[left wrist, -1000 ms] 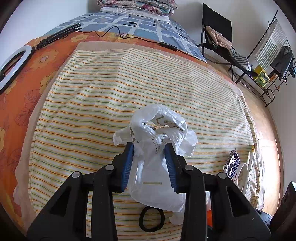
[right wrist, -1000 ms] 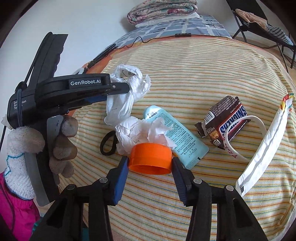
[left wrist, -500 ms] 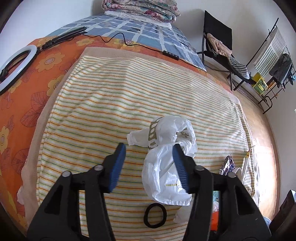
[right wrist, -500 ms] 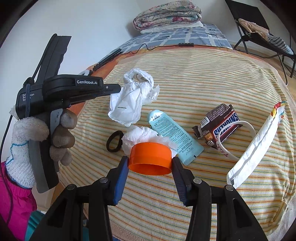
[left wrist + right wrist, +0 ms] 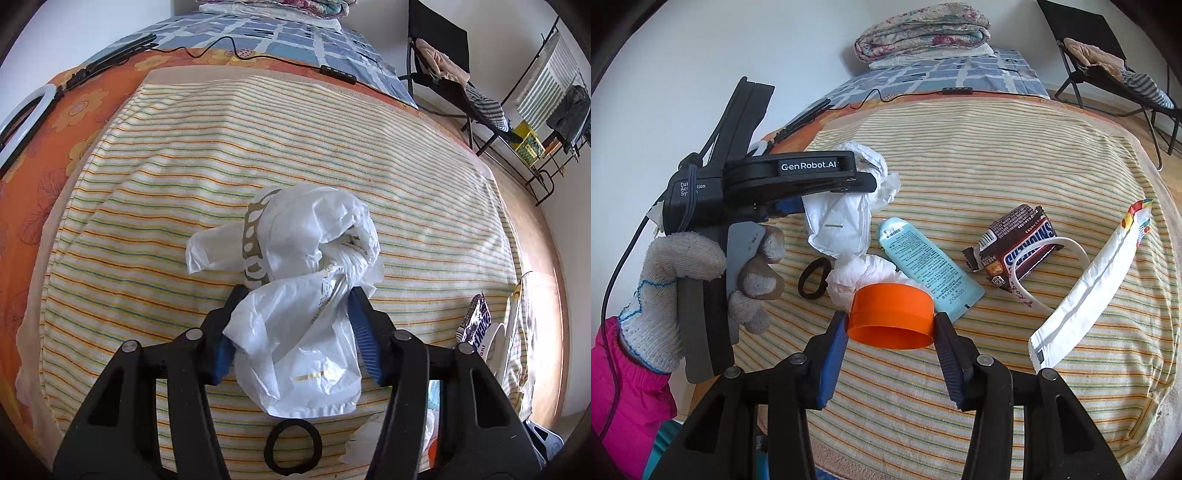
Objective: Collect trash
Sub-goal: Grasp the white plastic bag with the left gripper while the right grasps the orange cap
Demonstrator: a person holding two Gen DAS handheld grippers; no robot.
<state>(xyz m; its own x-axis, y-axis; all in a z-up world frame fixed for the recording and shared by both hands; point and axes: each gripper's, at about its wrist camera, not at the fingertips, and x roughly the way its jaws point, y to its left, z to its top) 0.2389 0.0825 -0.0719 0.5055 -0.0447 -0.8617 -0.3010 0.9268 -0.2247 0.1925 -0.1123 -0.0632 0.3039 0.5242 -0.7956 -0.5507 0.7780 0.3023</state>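
Observation:
A crumpled white plastic bag [image 5: 295,295] lies on the striped cloth [image 5: 258,147] between the open fingers of my left gripper [image 5: 295,310]; the blue pads stand beside it, contact unclear. In the right wrist view the bag [image 5: 846,218] sits under the left gripper [image 5: 798,177]. My right gripper [image 5: 890,325] is shut on an orange cap [image 5: 892,317], held above the cloth. Near it lie crumpled tissue [image 5: 860,275], a light blue tube [image 5: 927,262], a Snickers wrapper [image 5: 1019,247], a long white wrapper [image 5: 1086,280] and a black hair tie [image 5: 812,282].
The striped cloth [image 5: 997,147] covers an orange flowered bed. A black cable [image 5: 258,55] and ring light [image 5: 22,114] lie at the far side. Folded blankets [image 5: 923,33] sit at the head. A chair [image 5: 443,62] and rack [image 5: 546,110] stand on the right.
My left gripper let go of the bag and drew back, then moved forward so its open fingers stand around the bag again. My right gripper still holds the orange cap.

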